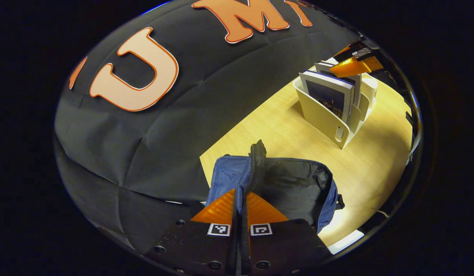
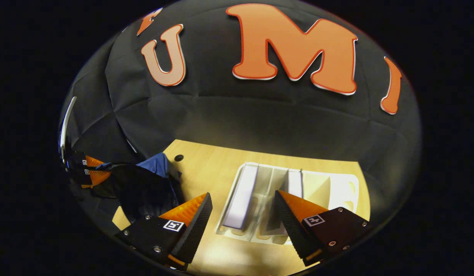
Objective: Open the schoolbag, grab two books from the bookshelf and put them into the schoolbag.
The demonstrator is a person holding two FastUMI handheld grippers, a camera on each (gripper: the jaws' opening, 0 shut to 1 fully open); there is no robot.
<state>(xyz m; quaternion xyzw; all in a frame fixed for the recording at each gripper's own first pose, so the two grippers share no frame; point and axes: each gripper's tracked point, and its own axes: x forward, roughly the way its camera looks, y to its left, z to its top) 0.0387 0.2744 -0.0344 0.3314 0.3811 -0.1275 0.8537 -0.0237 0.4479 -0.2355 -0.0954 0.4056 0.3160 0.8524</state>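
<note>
The blue schoolbag (image 1: 227, 172) stands open on the table, its dark inside facing up. My left gripper (image 1: 241, 193) is shut on the bag's zippered rim and holds it up. To the right stands the white bookshelf (image 1: 328, 122) with upright books (image 1: 328, 96). My right gripper (image 2: 242, 199) hovers open straight above the bookshelf (image 2: 336, 188), its fingers either side of a white-edged book (image 2: 242, 195); a second book (image 2: 295, 181) stands one slot over. From the left gripper view the right gripper (image 1: 355, 66) hangs over the book tops. The schoolbag (image 2: 145, 184) and left gripper (image 2: 92, 172) lie far left.
The light wooden table (image 1: 374, 161) has bare space between bag and bookshelf. A round cable hole (image 2: 178, 157) sits in the table near the bag. The black cloth wall (image 1: 175, 126) runs close behind both the bag and the shelf.
</note>
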